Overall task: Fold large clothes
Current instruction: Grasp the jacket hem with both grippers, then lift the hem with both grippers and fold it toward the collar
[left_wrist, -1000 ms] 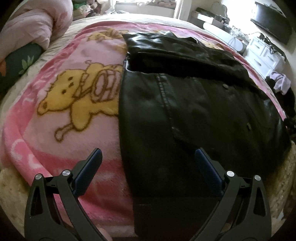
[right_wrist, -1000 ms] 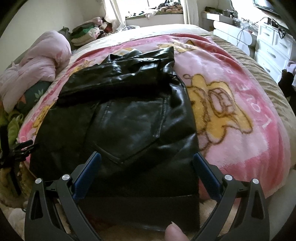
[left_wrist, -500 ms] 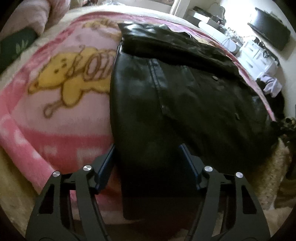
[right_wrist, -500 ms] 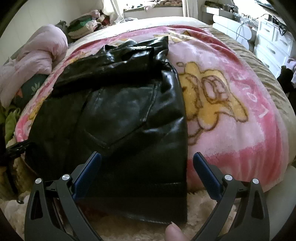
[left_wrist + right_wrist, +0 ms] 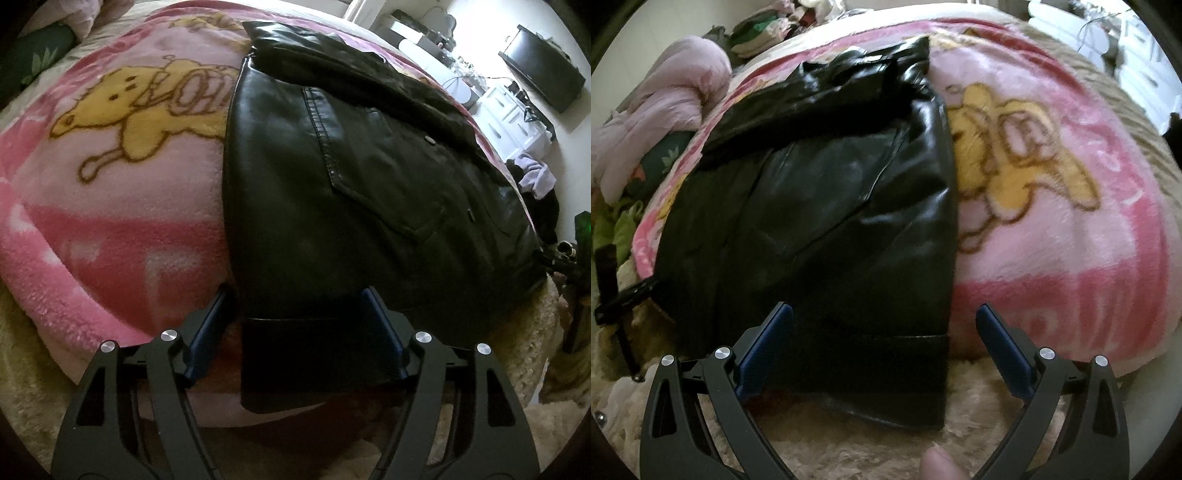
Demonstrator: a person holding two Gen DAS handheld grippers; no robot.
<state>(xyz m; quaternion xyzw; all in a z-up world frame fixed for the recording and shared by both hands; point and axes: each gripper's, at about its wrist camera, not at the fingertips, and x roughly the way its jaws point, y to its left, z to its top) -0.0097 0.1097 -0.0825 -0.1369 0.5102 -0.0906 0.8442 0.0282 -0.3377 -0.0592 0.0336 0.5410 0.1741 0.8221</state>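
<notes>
A black leather jacket (image 5: 332,184) lies flat on a pink cartoon blanket (image 5: 110,206) over the bed, its hem hanging over the near edge. My left gripper (image 5: 295,295) is open, its blue-padded fingers straddling the jacket's left hem corner (image 5: 295,369). In the right wrist view the jacket (image 5: 831,221) fills the left half. My right gripper (image 5: 884,314) is open, its fingers on either side of the right hem corner (image 5: 905,380), close to the fabric.
A fluffy beige bed cover (image 5: 849,443) lies under the blanket at the near edge. A pink duvet (image 5: 657,110) and clothes pile sit at far left. White drawers (image 5: 513,118) and a dark screen (image 5: 543,74) stand to the right.
Both grippers have moved down and forward to the jacket's hem. The left gripper's fingers have narrowed around the hem corner. The right one has stayed wide open.
</notes>
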